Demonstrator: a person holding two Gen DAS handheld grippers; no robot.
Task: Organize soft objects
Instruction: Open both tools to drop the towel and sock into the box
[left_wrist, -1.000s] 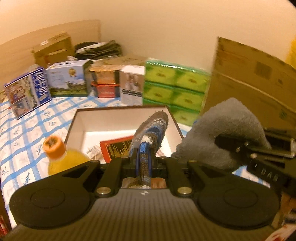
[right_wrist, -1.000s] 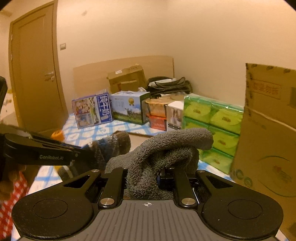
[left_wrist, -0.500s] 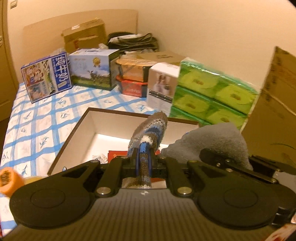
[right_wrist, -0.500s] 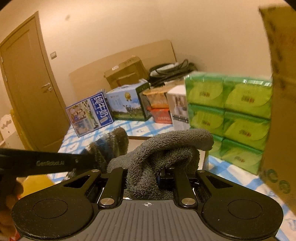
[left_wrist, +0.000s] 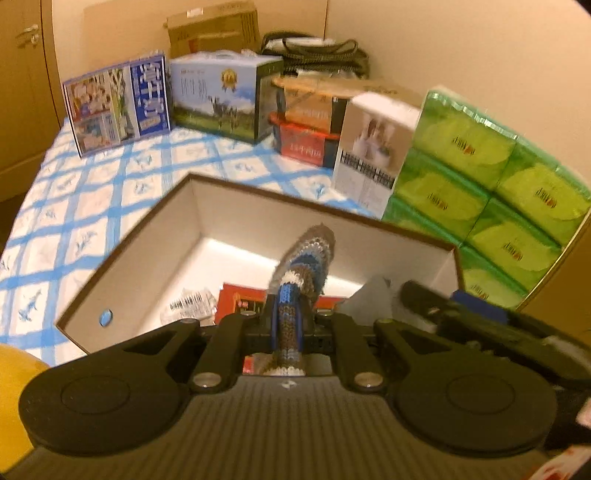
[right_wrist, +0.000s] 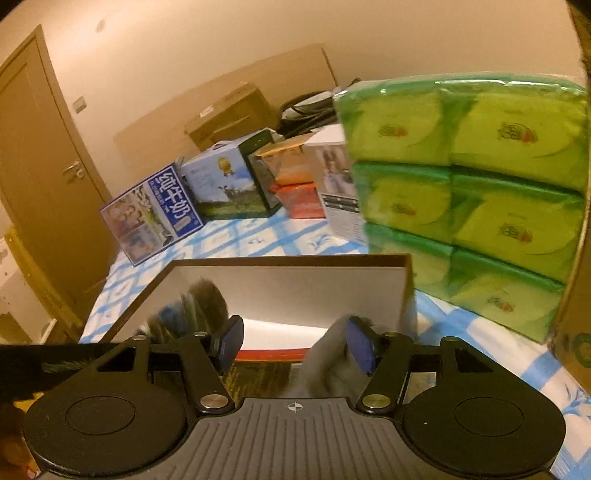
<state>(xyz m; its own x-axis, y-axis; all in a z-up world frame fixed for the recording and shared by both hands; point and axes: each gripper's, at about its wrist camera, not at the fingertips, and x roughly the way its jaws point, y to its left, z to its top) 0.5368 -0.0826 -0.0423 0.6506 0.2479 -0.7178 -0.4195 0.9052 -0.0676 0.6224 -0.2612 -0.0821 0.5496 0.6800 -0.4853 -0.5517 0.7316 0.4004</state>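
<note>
Over the open brown-rimmed white cardboard box, the left gripper has its jaws clamped on a striped blue-and-brown knitted sock. The right gripper has its jaws opening, and the grey terry towel, blurred, seems to be slipping from them against the right pad. It could snag there and fall outside onto the bed.

From the right wrist view I read three large white Chinese characters, 纯牛奶, down a blue panel on the milk carton standing at the far left of the row on the checked cloth. A barcode sits on the clear wrapper lying inside the open box; I cannot make out its digits. The green tissue packs each carry a small red mark, too blurred to read. Print on the white box and the blue-and-green carton is illegible to me.
</note>
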